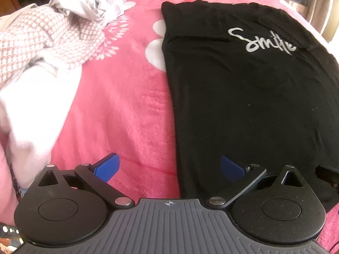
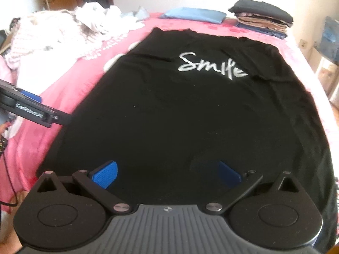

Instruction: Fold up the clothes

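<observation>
My pads [image 1: 107, 169] are blue on black arms. The shirt [image 1: 243, 105] before me is black with silver script. Under it the blanket [image 1: 118, 105] is pink with white flowers. Far left lies a pink-and-white checked cloth [image 1: 42, 36].

Black T-shirt [image 2: 169, 110] spread flat before you on the pink bed, its silver "Smile" lettering [image 2: 211, 66] facing up near the far end. Both sides lie folded inward, giving a long panel with roughly straight edges. The near hem reaches toward you; the fabric shows only faint wrinkles.
</observation>
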